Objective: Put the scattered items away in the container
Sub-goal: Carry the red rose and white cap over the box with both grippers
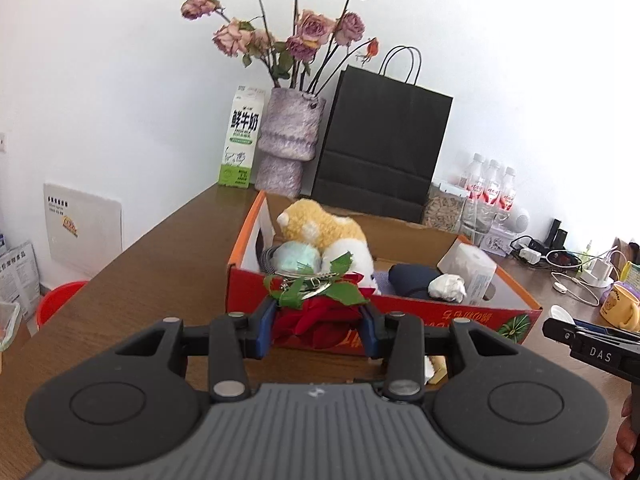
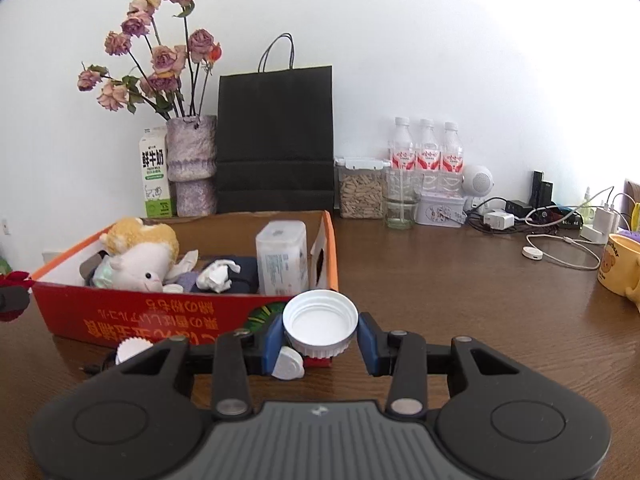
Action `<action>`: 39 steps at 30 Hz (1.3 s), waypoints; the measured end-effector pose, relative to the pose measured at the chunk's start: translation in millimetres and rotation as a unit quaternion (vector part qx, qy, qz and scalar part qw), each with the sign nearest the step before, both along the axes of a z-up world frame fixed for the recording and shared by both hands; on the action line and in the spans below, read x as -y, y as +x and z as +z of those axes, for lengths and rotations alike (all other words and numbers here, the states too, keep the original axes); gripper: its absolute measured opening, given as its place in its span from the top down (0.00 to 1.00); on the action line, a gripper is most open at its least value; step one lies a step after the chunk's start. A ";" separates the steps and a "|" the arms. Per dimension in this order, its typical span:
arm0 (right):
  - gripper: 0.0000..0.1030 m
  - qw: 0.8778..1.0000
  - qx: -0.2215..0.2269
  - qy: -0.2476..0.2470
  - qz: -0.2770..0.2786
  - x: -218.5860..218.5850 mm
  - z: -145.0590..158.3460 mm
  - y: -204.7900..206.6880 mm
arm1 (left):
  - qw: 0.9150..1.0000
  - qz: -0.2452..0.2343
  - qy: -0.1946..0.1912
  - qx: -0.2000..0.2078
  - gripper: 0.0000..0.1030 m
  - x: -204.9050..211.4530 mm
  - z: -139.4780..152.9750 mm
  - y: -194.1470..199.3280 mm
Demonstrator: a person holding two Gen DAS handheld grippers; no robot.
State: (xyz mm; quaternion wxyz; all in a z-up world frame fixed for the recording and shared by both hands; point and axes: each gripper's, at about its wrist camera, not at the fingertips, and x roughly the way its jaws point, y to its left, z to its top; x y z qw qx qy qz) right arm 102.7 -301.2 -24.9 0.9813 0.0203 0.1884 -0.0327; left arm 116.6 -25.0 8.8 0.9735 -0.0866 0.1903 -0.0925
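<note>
Two grips: left gripper point(image 1: 318, 326) rose point(image 1: 316, 312), right gripper point(image 2: 320, 340) cap point(image 2: 320, 322)

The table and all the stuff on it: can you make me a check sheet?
Surface: brown wooden table, bare at right.
Job's things: red cardboard box holds plush toy, crumpled tissue, wipes pack.
Clutter: milk carton, vase, black bag, water bottles, yellow mug.
Grippers: left hand-held gripper shut on red flower; right hand-held gripper shut on white cap.
Cables: chargers and white cable at right.
Surroundings: white wall.
</note>
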 end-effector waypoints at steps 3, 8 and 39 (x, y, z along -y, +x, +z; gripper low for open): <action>0.62 1.000 0.011 0.002 0.012 -8.3 11.1 10.5 | 1.000 -0.013 0.009 0.018 0.59 13.9 9.5 7.0; 0.62 0.999 0.016 -0.010 0.035 -24.5 22.9 36.8 | 0.998 -0.035 0.018 0.045 0.59 39.2 25.1 25.9; 0.62 0.999 0.007 -0.014 0.049 -51.4 -0.2 142.6 | 0.999 -0.035 0.033 0.014 0.59 89.8 -2.7 149.9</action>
